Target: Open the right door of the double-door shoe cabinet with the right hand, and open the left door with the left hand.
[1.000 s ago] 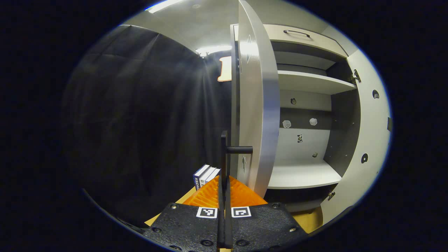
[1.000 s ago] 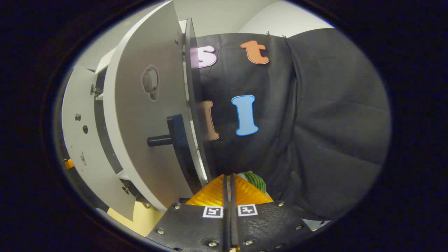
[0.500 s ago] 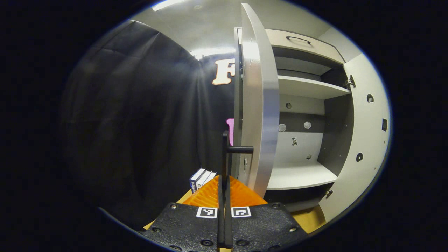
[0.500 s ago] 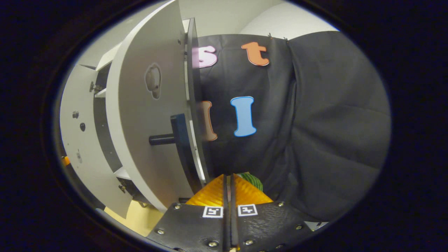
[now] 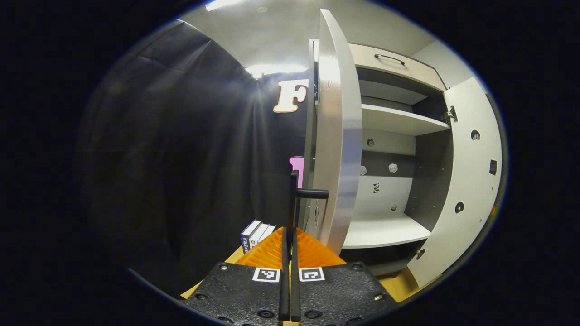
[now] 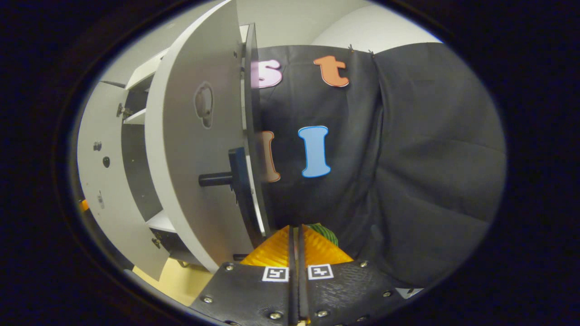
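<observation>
In the left gripper view the left door (image 5: 337,136) swings wider, its edge now further right, and more of the booth wall shows left of it. In the right gripper view the right door (image 6: 199,149) opens further too, its dark handle (image 6: 238,181) sliding right toward the door's edge.

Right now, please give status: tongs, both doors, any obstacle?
Left tongs shut on left handle. Right tongs shut on right handle. Both doors, left door and right door, swung wide. No obstacle seen.
</observation>
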The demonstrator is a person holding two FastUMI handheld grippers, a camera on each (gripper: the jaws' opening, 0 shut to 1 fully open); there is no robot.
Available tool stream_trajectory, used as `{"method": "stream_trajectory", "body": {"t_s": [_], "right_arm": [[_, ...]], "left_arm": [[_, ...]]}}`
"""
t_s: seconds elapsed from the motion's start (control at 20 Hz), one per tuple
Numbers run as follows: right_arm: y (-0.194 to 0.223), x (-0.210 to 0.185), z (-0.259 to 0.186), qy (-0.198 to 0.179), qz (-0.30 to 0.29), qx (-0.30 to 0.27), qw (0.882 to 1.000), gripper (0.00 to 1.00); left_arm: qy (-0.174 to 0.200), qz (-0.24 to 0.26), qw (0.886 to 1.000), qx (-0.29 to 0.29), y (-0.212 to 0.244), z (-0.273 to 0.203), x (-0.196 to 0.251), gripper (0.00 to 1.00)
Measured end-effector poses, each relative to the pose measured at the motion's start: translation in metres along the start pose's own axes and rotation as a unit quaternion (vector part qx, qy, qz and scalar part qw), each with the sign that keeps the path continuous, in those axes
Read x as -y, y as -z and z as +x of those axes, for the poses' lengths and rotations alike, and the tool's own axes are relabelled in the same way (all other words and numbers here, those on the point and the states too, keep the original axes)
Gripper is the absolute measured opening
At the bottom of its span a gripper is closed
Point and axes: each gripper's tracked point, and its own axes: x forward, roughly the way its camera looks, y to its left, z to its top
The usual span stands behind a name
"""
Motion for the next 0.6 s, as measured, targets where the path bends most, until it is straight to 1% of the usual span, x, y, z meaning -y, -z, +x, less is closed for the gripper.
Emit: {"method": "stream_trajectory", "body": {"t_s": [0.2, 0.25, 0.3, 0.35, 0.45, 0.5, 0.55, 0.6], "right_arm": [[-0.009, 0.000, -0.006, 0.010, -0.015, 0.009, 1.000, 0.01], [-0.013, 0.000, -0.010, 0.014, -0.018, 0.014, 1.000, 0.01], [-0.017, -0.001, -0.012, 0.017, -0.022, 0.020, 0.999, 0.14], [-0.022, -0.001, -0.016, 0.021, -0.025, 0.028, 0.999, 0.01], [-0.033, -0.003, -0.024, 0.029, -0.030, 0.046, 0.998, 0.01], [-0.040, -0.005, -0.028, 0.032, -0.032, 0.056, 0.997, 0.01], [-0.046, -0.006, -0.032, 0.034, -0.034, 0.065, 0.997, 0.14], [-0.053, -0.008, -0.039, 0.036, -0.033, 0.074, 0.996, 0.01]], "left_arm": [[-0.032, 0.001, 0.999, 0.002, -0.005, -0.010, -0.018, 0.01], [-0.034, -0.002, 0.999, 0.010, -0.010, -0.015, -0.021, 0.01], [-0.037, -0.007, 0.999, 0.018, -0.016, -0.022, -0.022, 0.00], [-0.043, -0.009, 0.999, 0.020, -0.020, -0.029, -0.026, 0.00], [-0.056, -0.011, 0.998, 0.020, -0.026, -0.034, -0.028, 0.00], [-0.056, -0.014, 0.998, 0.020, -0.030, -0.044, -0.029, 0.00], [-0.054, -0.016, 0.998, 0.018, -0.035, -0.054, -0.028, 0.00], [-0.050, -0.018, 0.998, 0.017, -0.038, -0.063, -0.027, 0.00]]}}
